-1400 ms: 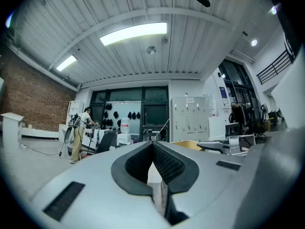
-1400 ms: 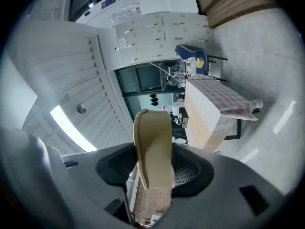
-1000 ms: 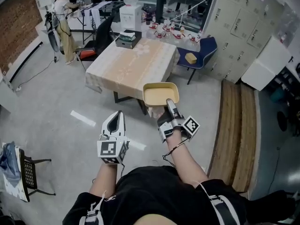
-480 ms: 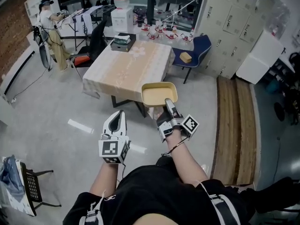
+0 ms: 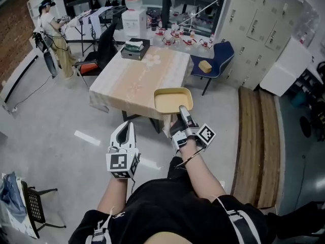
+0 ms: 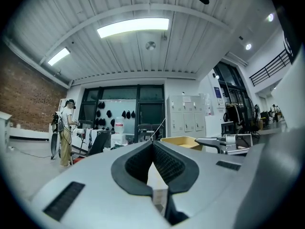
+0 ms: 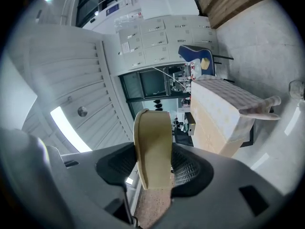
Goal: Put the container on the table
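Jaws of the right gripper [image 5: 183,112] pinch the near rim of the shallow yellow plastic container [image 5: 171,99]. It is up in the air, by the near edge of the desk with the beige cloth [image 5: 134,78]. The left gripper [image 5: 128,126] is closed tight on nothing, off to the side.
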The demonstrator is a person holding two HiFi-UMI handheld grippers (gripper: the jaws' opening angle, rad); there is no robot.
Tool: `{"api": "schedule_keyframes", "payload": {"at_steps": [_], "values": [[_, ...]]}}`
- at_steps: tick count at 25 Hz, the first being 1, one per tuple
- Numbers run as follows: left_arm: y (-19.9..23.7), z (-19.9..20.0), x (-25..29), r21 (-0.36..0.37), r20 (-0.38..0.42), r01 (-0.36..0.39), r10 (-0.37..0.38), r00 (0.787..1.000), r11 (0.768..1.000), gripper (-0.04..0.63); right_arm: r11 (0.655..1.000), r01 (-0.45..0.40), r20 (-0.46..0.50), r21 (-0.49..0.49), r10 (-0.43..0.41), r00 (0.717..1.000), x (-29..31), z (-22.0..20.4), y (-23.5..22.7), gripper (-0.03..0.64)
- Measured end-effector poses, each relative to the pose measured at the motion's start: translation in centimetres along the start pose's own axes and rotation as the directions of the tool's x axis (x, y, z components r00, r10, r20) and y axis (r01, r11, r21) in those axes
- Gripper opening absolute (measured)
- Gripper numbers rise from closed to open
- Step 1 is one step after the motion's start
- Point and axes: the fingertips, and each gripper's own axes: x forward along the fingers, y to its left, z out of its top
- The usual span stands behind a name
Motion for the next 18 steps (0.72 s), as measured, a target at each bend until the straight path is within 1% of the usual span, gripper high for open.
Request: {"api": "schedule_keyframes", "payload": {"at_steps": [3,6,13,18], "values": [[0.8,-0.8,5.8,0.002,-0.009,-0.017,0.017,1.000,1.000,0.012,1.000,0.005,-0.016,0.023,-0.004,1.000,5.0,3.1,-2.2,0.241],[1.3,-1.3,12.7,0.005,-0.022,-0.040,0.040,0.999,0.999,0.012,0.999,0.021,-0.038,0.039,-0.020,0.999,10.4,7.2,-4.6,0.241],[0.9,1.0,31.8,0.016,-0.034,-0.095,0.095,0.995,0.995,0.012,0.998,0.041,-0.119,0.044,-0.035,0.992,25.4,19.4,-6.9,0.241],[0.8,2.1,40.2,0.024,-0.051,-0.129,0.130,0.990,0.991,0.012,0.997,0.069,-0.174,0.036,-0.062,0.983,32.4,24.1,-8.5,0.241]]}}
